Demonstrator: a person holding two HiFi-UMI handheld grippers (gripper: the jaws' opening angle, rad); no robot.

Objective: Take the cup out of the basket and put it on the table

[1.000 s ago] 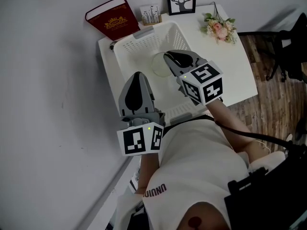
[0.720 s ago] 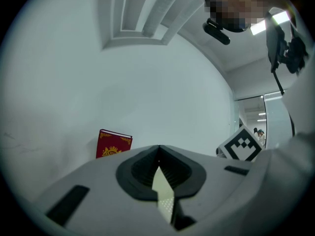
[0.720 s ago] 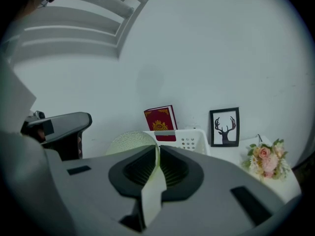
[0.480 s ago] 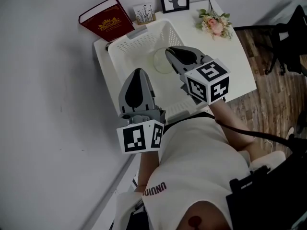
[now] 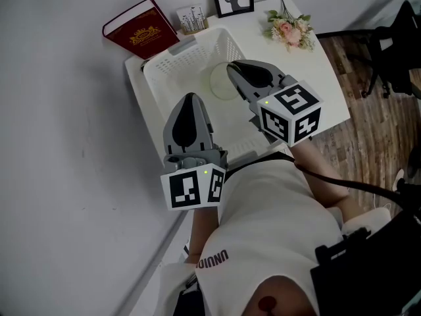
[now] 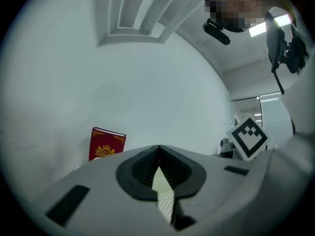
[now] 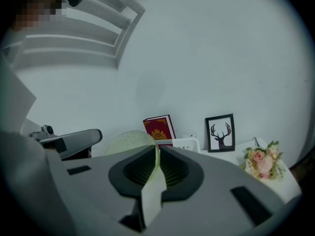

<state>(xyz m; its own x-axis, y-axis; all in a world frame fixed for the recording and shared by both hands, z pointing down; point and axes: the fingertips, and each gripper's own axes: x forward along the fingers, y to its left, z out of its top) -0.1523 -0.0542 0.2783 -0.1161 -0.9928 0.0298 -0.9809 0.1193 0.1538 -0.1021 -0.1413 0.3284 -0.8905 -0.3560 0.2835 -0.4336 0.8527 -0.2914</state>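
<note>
Because the cup [image 5: 221, 84] must clear the basket [image 5: 172, 63], right tool [image 5: 231, 68]: pinched on its rim, holding it over the basket's inside.
Left tool [image 5: 189, 104]: closed, empty, held aside.
Desk [image 5: 312, 78]: free for set-down.

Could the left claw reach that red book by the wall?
Probably yes: the left claw is shut and empty, and the right claw with the cup is off to one side. It would cross the basket to the red book.
</note>
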